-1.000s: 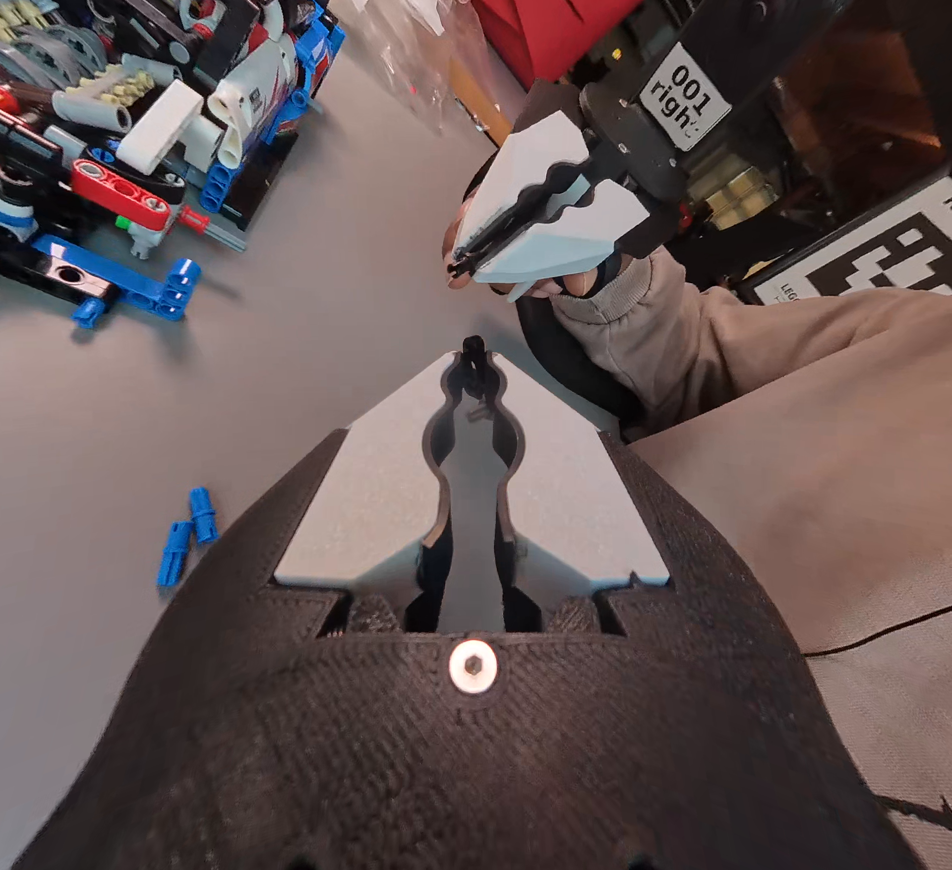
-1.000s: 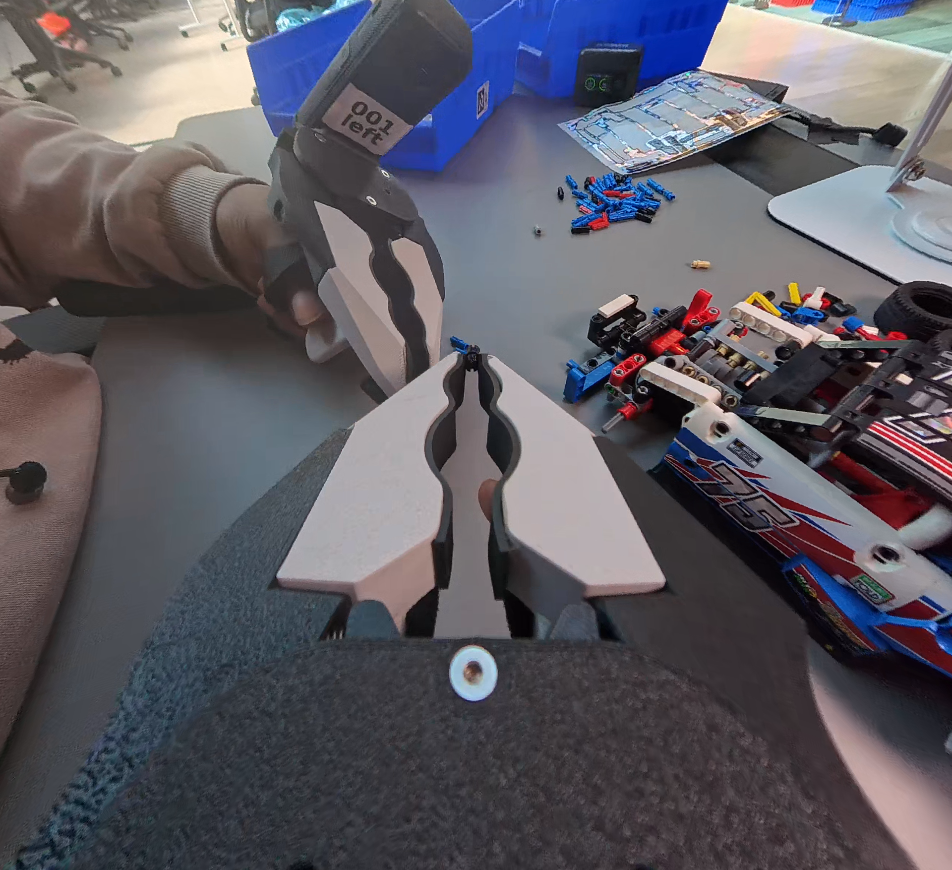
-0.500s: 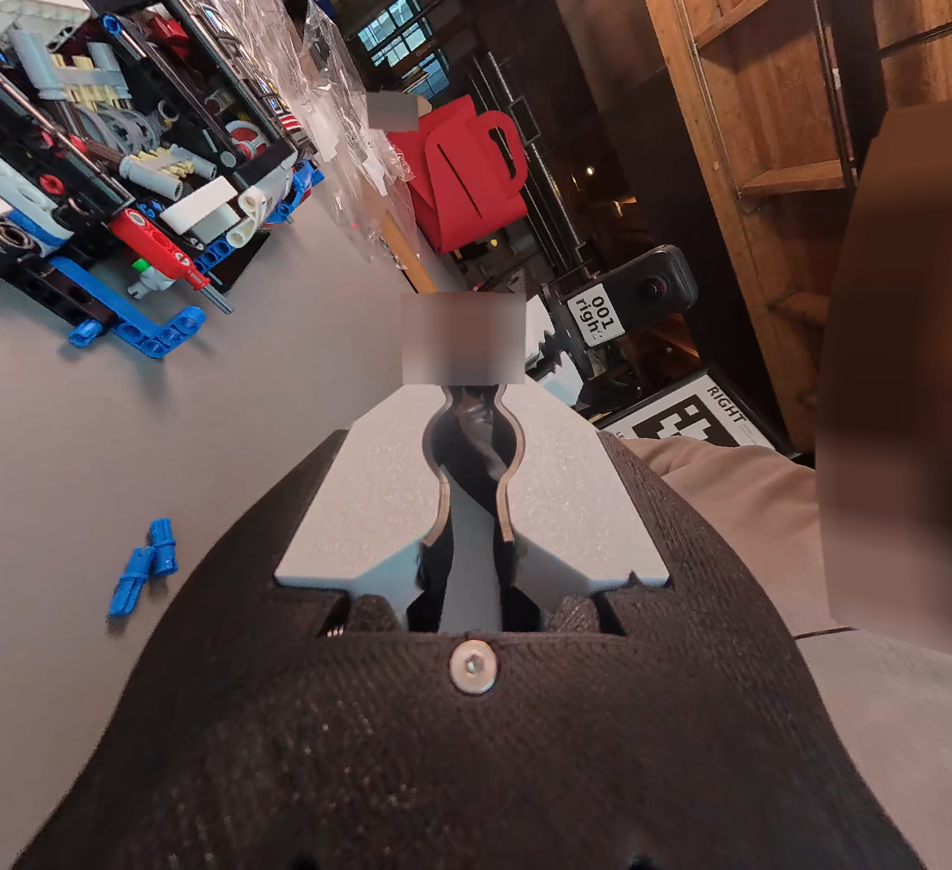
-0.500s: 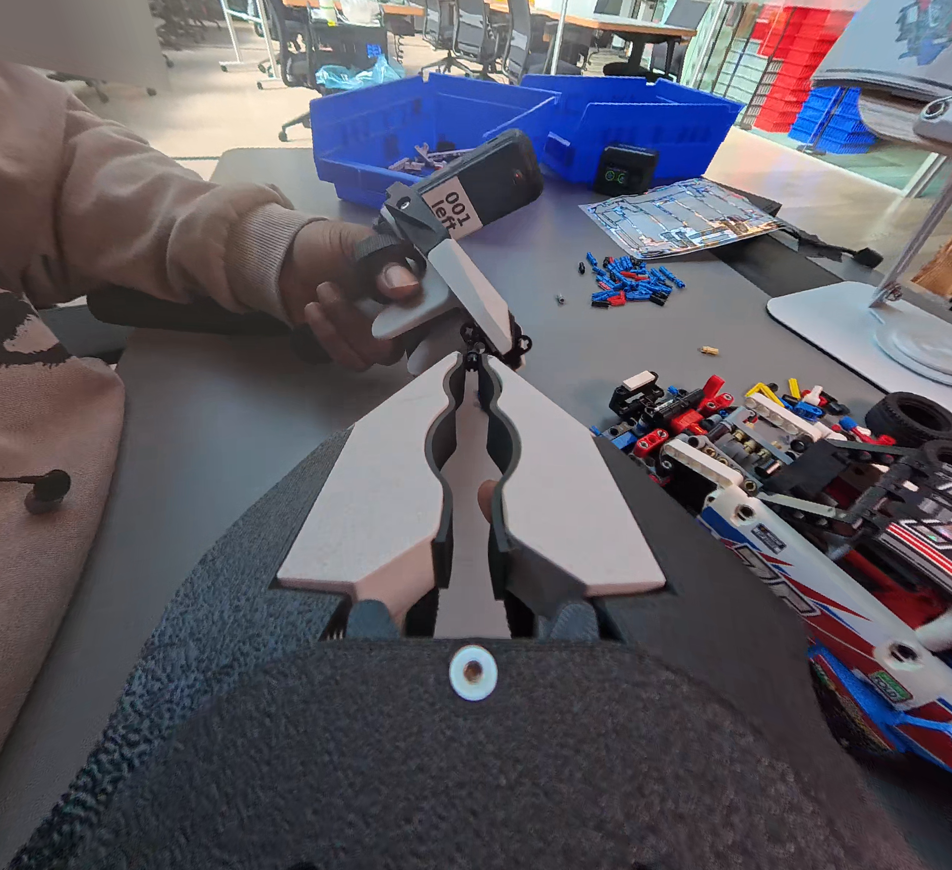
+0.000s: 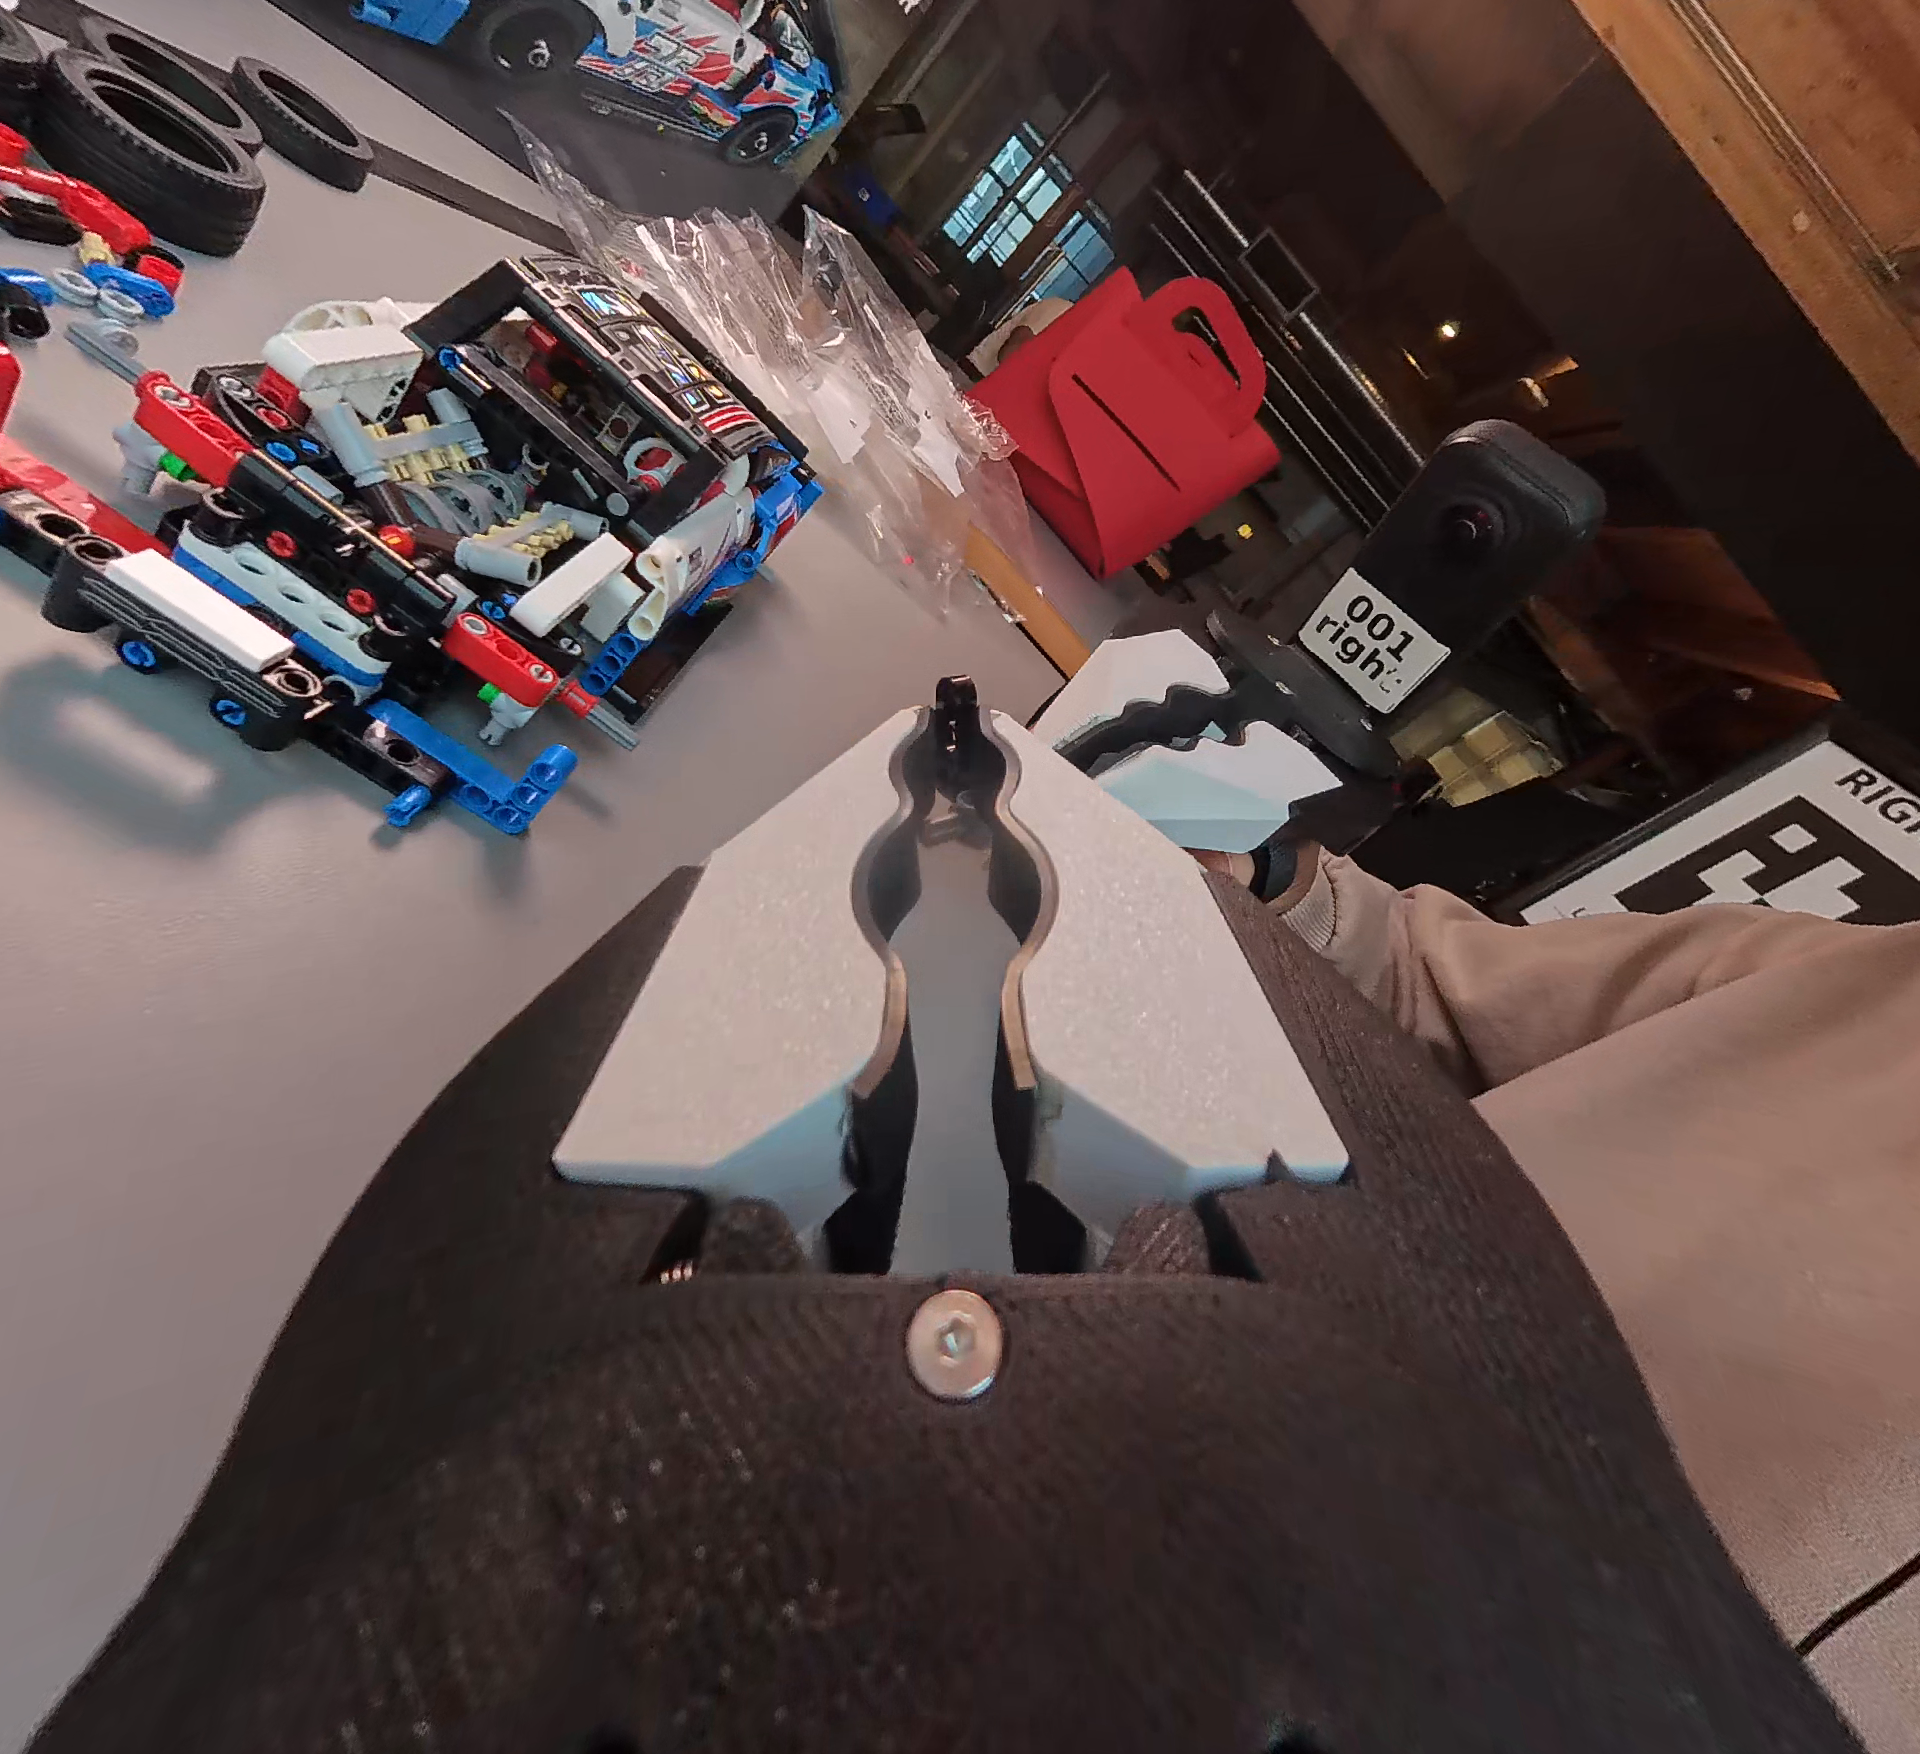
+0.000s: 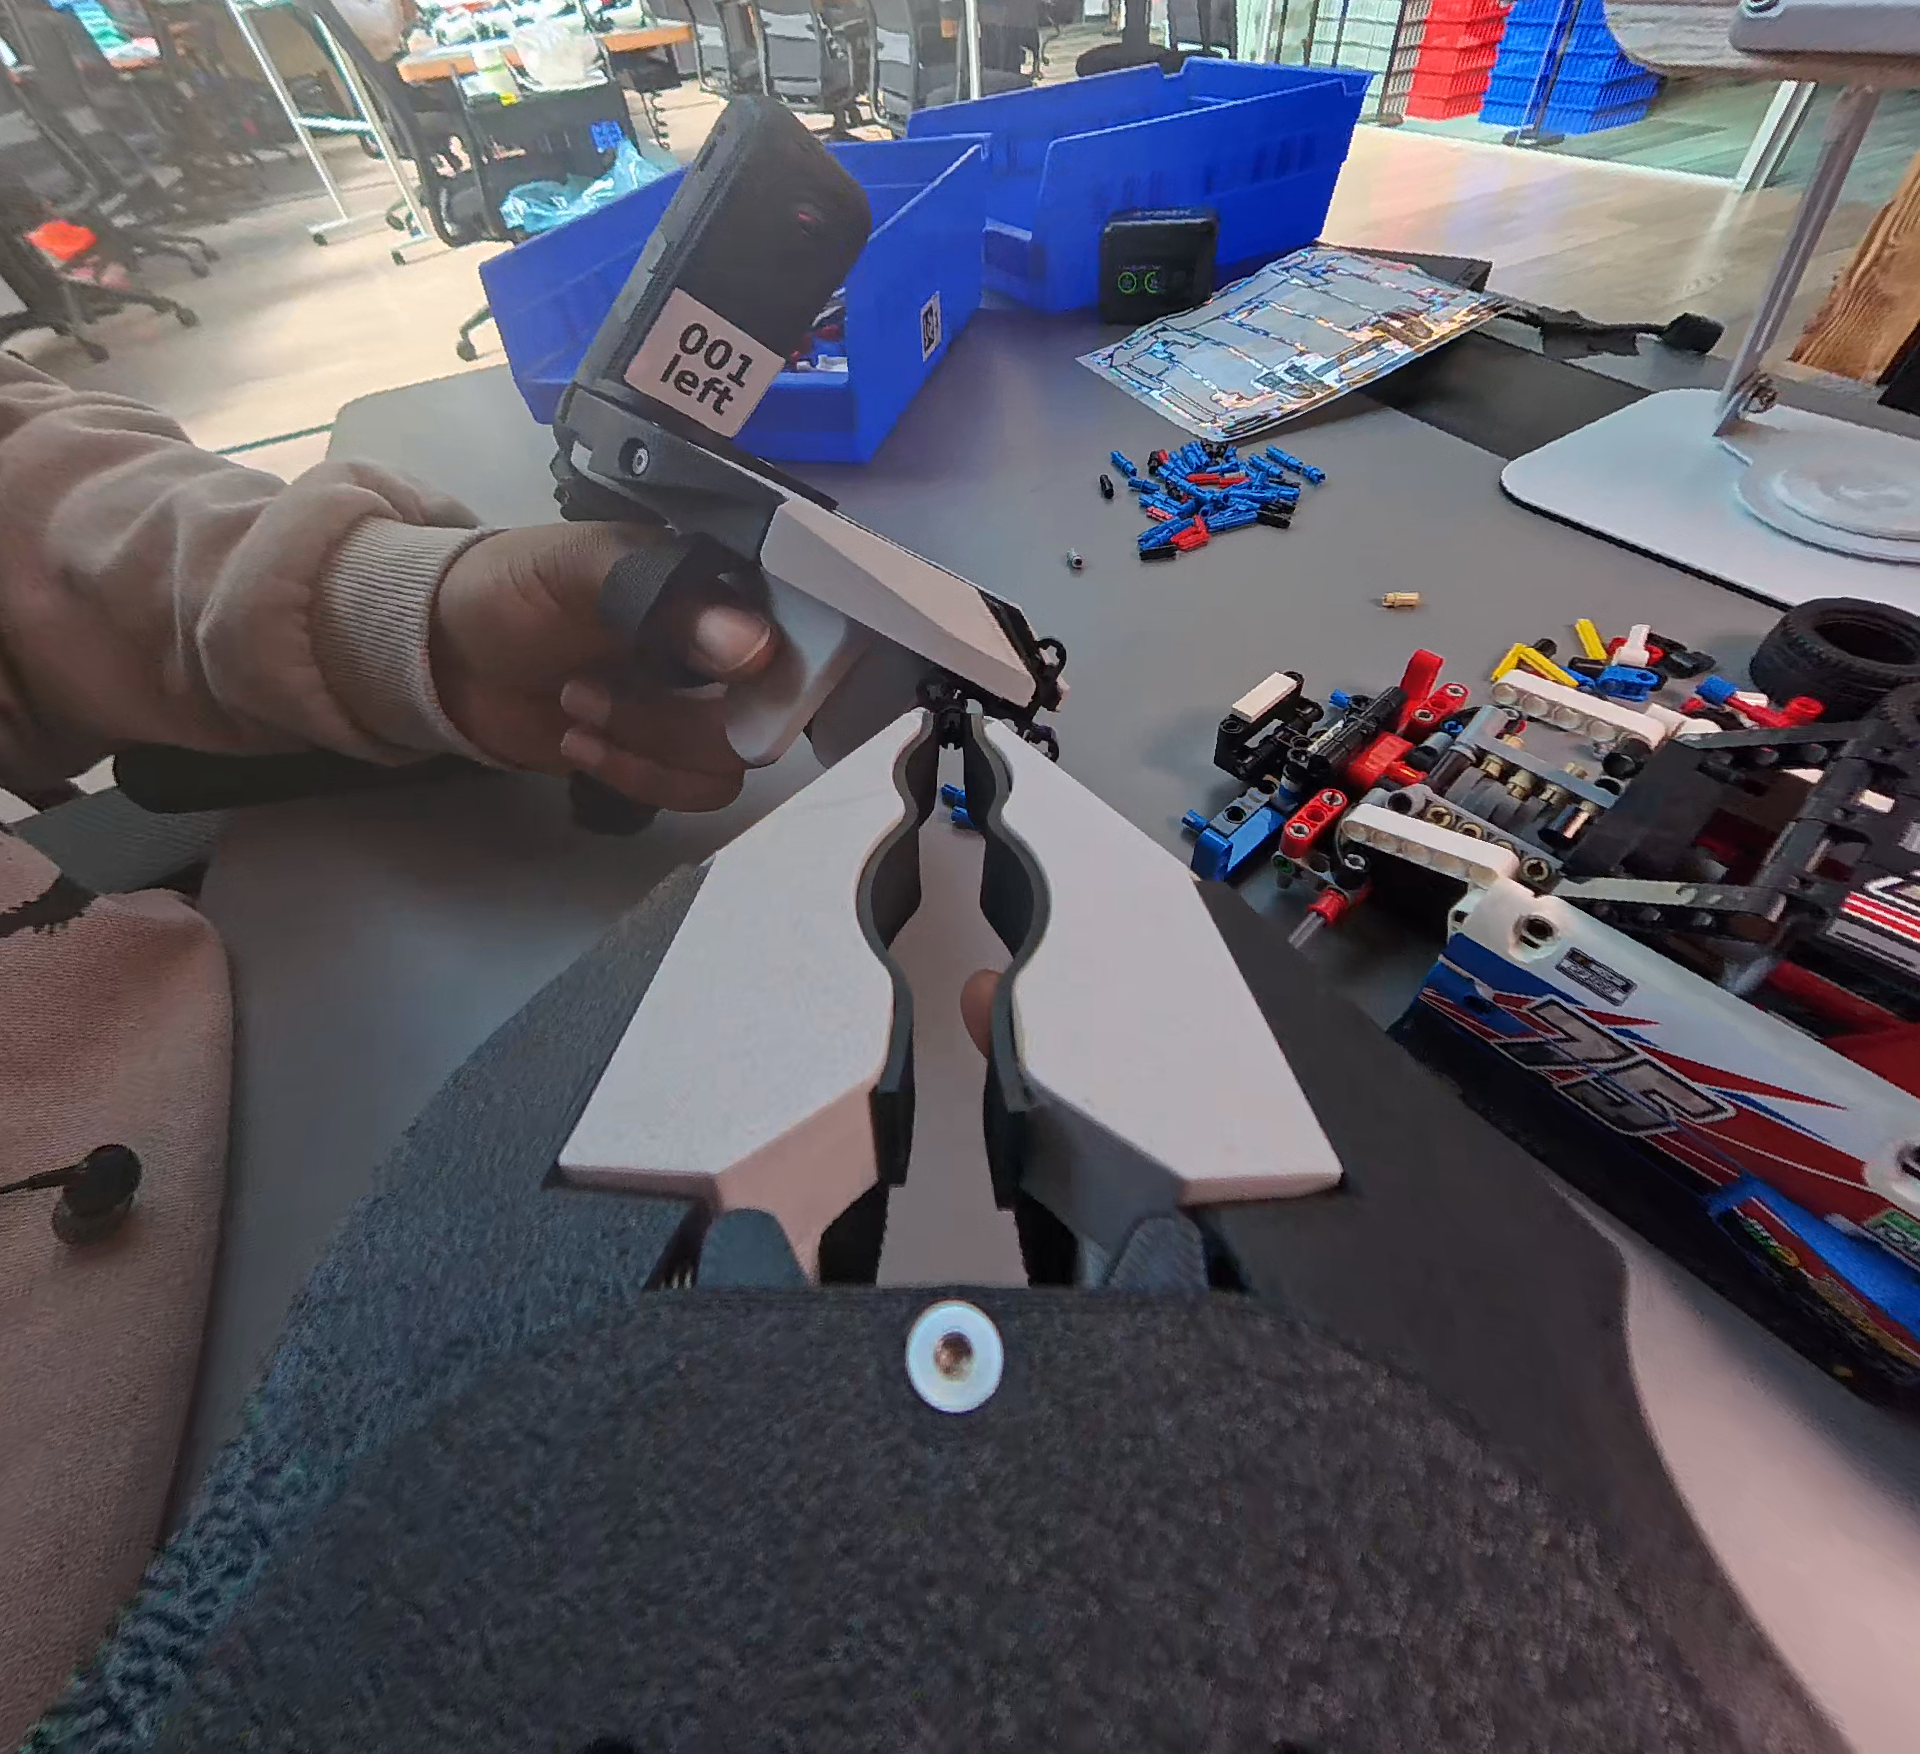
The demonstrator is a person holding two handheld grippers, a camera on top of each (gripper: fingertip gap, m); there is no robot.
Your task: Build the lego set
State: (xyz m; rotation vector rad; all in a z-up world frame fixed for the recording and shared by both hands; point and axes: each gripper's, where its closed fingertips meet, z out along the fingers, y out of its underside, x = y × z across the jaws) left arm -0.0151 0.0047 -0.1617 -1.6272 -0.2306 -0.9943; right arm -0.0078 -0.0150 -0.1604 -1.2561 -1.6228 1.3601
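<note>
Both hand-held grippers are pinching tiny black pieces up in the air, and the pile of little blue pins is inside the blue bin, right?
Not quite. The pile of little blue pins lies on the grey table, in front of the blue bin, as the right wrist view shows. The left hand-held gripper and right hand-held gripper do each pinch a tiny black piece.

car model (image 6: 1662, 1029): cut by right edge | tyre (image 6: 1839, 655): partly cropped

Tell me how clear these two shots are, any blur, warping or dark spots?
Left wrist view: strong wide-angle warping tilts the table; the lego car is sharp, its shadows soft; the background beyond the red bag is dim. Right wrist view: brighter, daylit; the pile of blue pins is crisp; the gripper body at the bottom edge smears slightly.
</note>
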